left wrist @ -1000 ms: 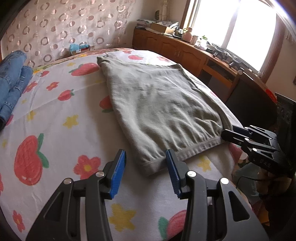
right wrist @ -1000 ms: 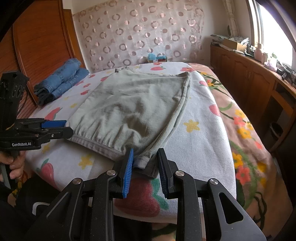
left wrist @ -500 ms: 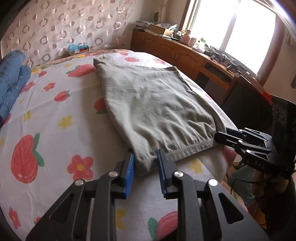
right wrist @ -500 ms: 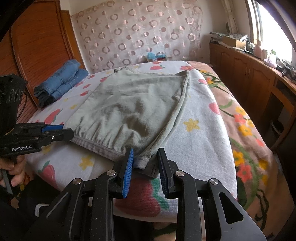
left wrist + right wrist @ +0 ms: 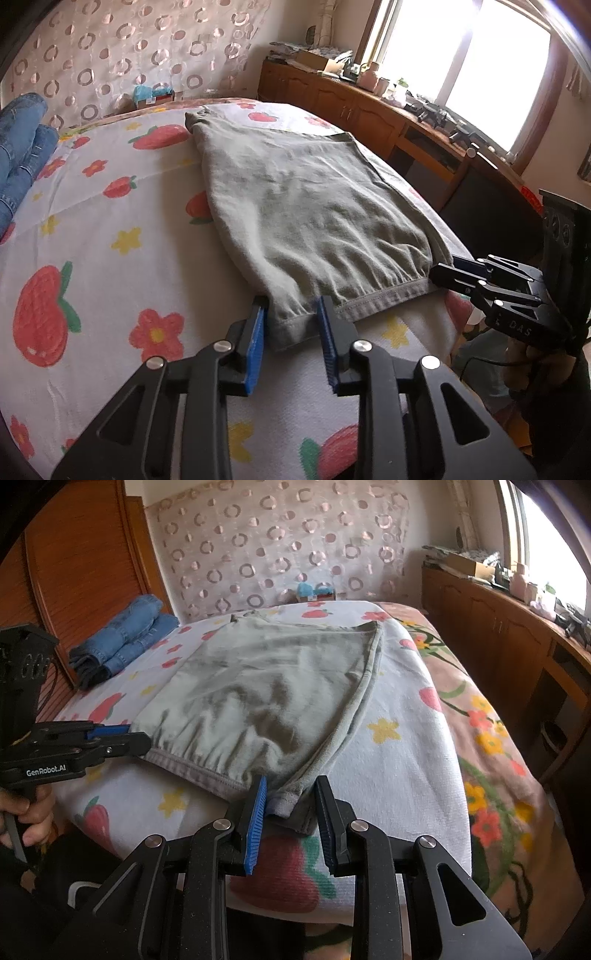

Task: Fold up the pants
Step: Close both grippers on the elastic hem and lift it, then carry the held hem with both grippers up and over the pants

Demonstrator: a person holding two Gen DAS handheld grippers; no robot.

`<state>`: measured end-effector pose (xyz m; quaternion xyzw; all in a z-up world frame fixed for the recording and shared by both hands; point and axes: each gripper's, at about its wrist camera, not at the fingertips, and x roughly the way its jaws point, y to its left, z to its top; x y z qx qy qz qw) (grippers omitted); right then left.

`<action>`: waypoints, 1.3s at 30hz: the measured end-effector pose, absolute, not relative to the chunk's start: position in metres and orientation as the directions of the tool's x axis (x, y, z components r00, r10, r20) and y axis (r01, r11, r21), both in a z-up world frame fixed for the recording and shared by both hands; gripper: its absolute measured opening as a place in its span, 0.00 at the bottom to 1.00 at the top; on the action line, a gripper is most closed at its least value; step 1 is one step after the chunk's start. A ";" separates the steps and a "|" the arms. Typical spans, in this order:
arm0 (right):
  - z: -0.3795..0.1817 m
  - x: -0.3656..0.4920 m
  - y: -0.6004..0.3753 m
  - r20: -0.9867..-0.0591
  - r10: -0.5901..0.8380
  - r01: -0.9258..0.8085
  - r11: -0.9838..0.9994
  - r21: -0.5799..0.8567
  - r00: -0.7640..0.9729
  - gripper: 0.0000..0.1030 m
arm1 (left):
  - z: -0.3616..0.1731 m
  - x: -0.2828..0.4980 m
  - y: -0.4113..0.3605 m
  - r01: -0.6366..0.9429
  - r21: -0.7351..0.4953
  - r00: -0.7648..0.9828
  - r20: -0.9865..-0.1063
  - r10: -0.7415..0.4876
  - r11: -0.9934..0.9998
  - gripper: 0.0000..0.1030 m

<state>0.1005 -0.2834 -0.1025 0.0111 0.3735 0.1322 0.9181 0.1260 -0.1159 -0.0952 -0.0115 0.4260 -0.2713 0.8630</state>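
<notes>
Grey-green pants (image 5: 314, 206) lie folded flat on the strawberry-print bed sheet (image 5: 92, 240), with the elastic waistband along the near edge. My left gripper (image 5: 291, 306) has the waistband's left corner between its blue pads. Its jaws are opening slightly, though the cloth still fills the gap. In the right wrist view it (image 5: 144, 740) pinches that corner side-on. My right gripper (image 5: 290, 782) is shut on the other corner of the pants (image 5: 266, 686), where the folded edge ends. It shows as the right gripper (image 5: 439, 271) in the left wrist view.
Folded blue jeans (image 5: 122, 638) lie by the wooden headboard at the far left. A small blue box (image 5: 153, 92) sits at the bed's far edge. A long wooden cabinet (image 5: 498, 635) with clutter runs under the window on the right. A person's hand (image 5: 33, 816) holds the left gripper's handle.
The left jaws, wide apart a second ago, closed in on the waistband's left corner and have since eased slightly wider. The right gripper kept its hold and did not move.
</notes>
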 end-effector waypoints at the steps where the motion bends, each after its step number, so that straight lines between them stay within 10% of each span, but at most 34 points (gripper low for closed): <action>1: -0.103 0.101 -0.282 -0.683 0.252 -0.235 0.965 0.120 0.686 0.24 | -0.095 0.126 -0.116 0.462 -0.253 0.489 -0.727 -0.483 0.850 0.29; 5: -0.104 0.102 -0.283 -0.682 0.273 -0.232 0.960 0.154 0.678 0.24 | -0.094 0.123 -0.122 0.481 -0.213 0.496 -0.734 -0.464 0.850 0.32; 12: -0.096 0.104 -0.271 -0.670 0.316 -0.283 0.945 0.162 0.672 0.09 | -0.078 0.117 -0.115 0.473 -0.224 0.530 -0.700 -0.478 0.852 0.06; 39: 0.117 0.091 -0.188 -0.347 0.503 -0.541 0.841 -0.015 0.792 0.08 | 0.130 0.077 -0.032 0.469 -0.134 0.785 -0.390 -0.482 0.873 0.05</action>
